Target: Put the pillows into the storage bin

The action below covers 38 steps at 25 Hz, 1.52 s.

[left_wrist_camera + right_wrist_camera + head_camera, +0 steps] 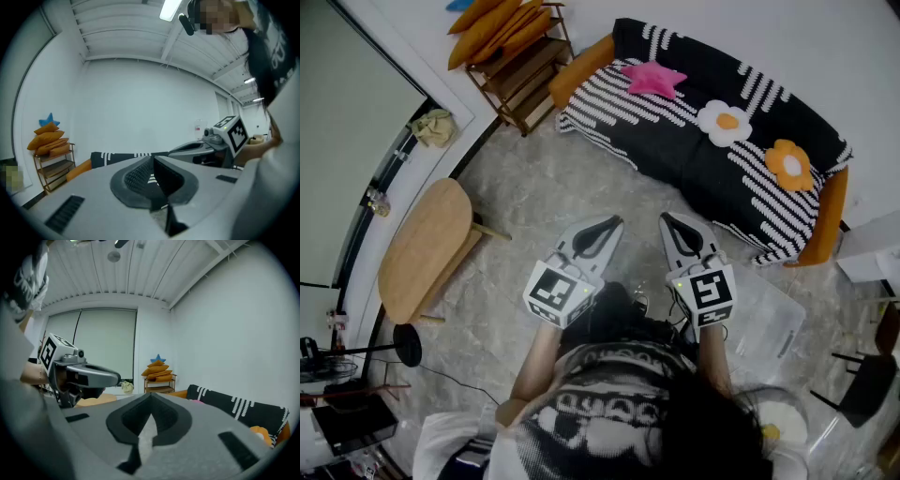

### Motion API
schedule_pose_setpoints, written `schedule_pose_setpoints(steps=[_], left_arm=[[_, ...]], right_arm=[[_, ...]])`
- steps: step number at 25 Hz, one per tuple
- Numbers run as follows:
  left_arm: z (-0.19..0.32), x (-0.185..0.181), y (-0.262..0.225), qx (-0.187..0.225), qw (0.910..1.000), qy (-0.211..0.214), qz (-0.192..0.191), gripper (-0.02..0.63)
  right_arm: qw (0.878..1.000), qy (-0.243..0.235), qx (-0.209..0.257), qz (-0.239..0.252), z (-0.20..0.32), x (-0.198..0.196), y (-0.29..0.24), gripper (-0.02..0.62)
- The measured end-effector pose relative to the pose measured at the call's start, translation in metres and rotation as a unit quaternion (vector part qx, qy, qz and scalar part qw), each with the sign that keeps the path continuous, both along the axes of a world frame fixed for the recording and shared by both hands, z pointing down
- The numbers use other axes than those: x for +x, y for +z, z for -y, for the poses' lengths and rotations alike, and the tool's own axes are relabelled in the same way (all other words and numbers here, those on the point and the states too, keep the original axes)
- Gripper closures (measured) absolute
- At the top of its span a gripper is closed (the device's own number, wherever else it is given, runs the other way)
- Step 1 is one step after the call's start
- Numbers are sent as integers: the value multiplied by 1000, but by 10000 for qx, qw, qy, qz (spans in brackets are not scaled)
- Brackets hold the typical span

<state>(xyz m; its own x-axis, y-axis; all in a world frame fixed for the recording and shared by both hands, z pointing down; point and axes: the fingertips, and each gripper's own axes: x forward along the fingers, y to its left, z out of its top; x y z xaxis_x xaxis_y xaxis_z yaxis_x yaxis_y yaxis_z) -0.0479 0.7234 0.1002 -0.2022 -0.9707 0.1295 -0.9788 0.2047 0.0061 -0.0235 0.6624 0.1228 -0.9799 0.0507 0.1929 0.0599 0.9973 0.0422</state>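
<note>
So, both were clenched and empty: left gripper (614, 223) and right gripper (667, 221) each had jaws pressed together with nothing between them, held roughly level and aimed at the sofa (675, 141). We saw three pillows on it, all well apart from either tip: pink star (653, 78), white flower (724, 123), orange flower (789, 163). Their row ran diagonally, far-left to near-right, along the sofa's long axis. White flower lay ahead and slightly right of the right gripper, so we judged that one nearer to it and to orange flower. Pink star sat about equally far from both. The bin (769, 323), clear plastic by the look of it, sat on the floor just right of the right gripper, so carries would likely swing right and back. Nothing was picked yet, and jaws would need opening first. More orange cushions (497, 28) sat on a shelf (525, 70) far left, nearer the left gripper.
</note>
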Motion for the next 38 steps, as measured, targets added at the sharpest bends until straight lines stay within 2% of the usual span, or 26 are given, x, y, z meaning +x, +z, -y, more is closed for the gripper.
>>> schedule_pose_setpoints(steps=[5, 9, 17, 24, 32, 38], left_arm=[[14, -6, 10, -49, 9999, 152, 32, 586], [25, -19, 10, -87, 9998, 194, 15, 586], [82, -52, 17, -158, 9986, 500, -69, 586], [169, -130, 26, 29, 9962, 858, -154, 586], [285, -229, 26, -41, 9898, 1423, -62, 586], [338, -289, 40, -173, 9860, 1650, -180, 586]], right_arm=[[9993, 252, -258, 64, 22, -7, 5, 592], [9979, 218, -605, 43, 29, -15, 7, 591], [9971, 468, -597, -65, 84, -50, 23, 592], [9960, 720, -469, -245, 158, -117, 31, 591], [9905, 1150, -651, -390, 260, -212, 33, 591], [9857, 1444, -644, -587, 317, -266, 44, 591]])
